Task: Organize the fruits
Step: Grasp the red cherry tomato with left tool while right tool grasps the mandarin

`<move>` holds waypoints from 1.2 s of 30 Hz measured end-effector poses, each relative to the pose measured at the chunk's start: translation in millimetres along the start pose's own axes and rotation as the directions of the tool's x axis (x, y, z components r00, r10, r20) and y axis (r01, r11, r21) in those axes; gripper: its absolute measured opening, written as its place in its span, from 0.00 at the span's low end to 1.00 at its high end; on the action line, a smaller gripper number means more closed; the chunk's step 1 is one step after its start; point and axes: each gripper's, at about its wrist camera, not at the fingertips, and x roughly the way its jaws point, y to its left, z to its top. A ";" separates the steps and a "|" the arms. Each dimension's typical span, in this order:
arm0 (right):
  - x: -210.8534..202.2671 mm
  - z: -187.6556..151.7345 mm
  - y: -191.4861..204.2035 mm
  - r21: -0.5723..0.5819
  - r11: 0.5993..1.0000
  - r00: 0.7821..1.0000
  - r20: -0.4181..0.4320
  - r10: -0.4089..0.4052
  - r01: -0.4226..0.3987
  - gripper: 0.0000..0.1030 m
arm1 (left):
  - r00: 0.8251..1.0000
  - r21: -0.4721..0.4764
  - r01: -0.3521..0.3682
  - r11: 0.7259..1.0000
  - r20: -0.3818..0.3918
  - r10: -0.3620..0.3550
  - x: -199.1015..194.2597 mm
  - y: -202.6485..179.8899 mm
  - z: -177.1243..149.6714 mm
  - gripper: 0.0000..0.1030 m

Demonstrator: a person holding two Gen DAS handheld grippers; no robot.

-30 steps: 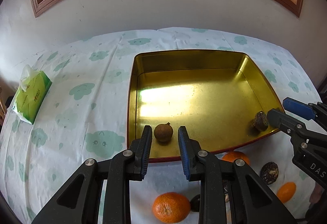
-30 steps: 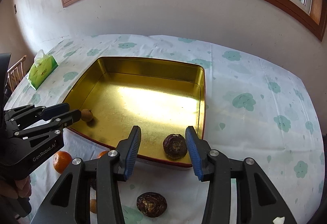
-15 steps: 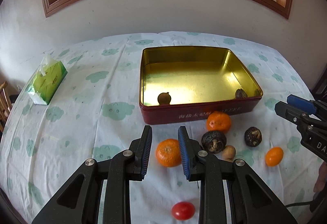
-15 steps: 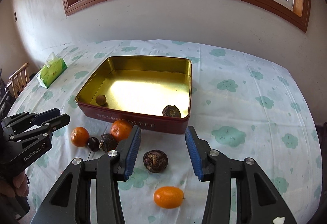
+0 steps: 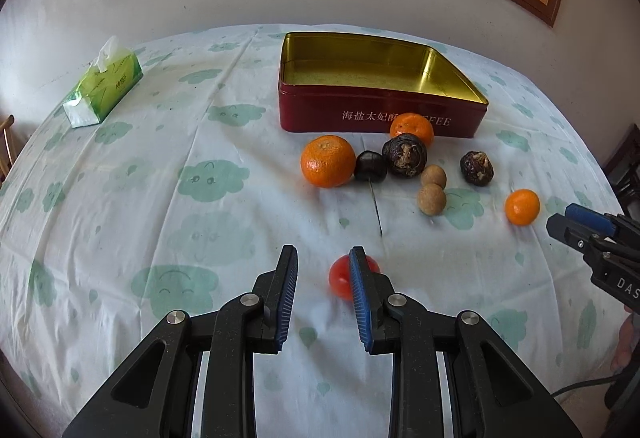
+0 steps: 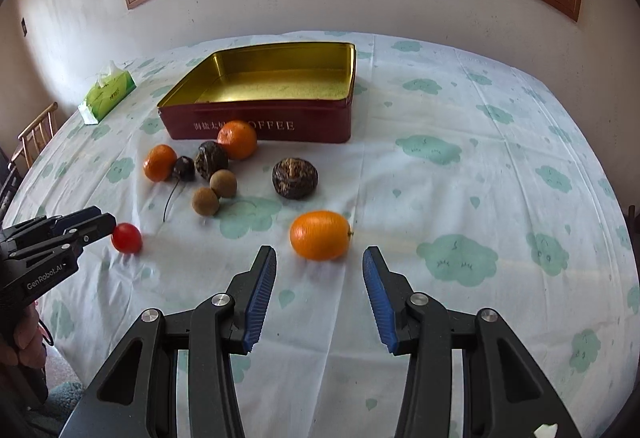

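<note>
My left gripper [image 5: 323, 280] hung low over the cloud-print tablecloth [image 5: 168, 206] with its jaws parted and nothing between them; the small red tomato [image 5: 340, 280] sat just past the tips, half hidden behind my right-hand finger rather than inside the gap. My right gripper [image 6: 319, 276] was spread wide too, empty, and the oval orange kumquat [image 6: 320, 235] lay on the cloth just ahead of its opening. Farther back stood the red tin [image 6: 264, 124] with its gold inside (from this low angle I could not see its floor, so I cannot say what lay in it). In front of the tin the rest of the fruit was loosely bunched: a mandarin [image 5: 328, 161] touching a dark cherry [image 5: 370, 166] with a long stem, a wrinkled dark fruit [image 5: 404, 154] beside that, a second mandarin [image 5: 412, 128] close against the tin's front wall, two tan longans [image 5: 432, 188] near each other, and another wrinkled dark fruit [image 5: 476, 168] a little apart. A green tissue pack [image 5: 105, 88] lay well off to the left, near the table's far edge.
</note>
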 end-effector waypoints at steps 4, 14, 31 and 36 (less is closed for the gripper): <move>4.9 -19.3 -2.5 0.039 0.999 0.999 -0.019 0.030 -0.029 0.42 | 0.999 -0.022 0.040 0.999 0.002 -0.040 -6.5 -0.2 -11.6 0.27; 3.2 -29.3 -1.5 0.060 0.997 0.999 -0.015 0.047 -0.046 0.42 | 0.997 -0.016 0.077 0.997 -0.006 -0.077 -7.9 -7.0 -23.0 0.27; 12.8 -21.9 -1.6 0.049 0.998 0.999 -0.021 0.046 -0.045 0.42 | 0.991 0.014 0.132 0.991 -0.031 -0.132 4.8 -24.9 -22.7 0.28; 21.2 -16.1 -3.9 0.045 0.998 0.999 -0.027 0.044 -0.043 0.42 | 0.992 0.029 0.124 0.992 -0.021 -0.124 8.0 -30.0 -19.3 0.28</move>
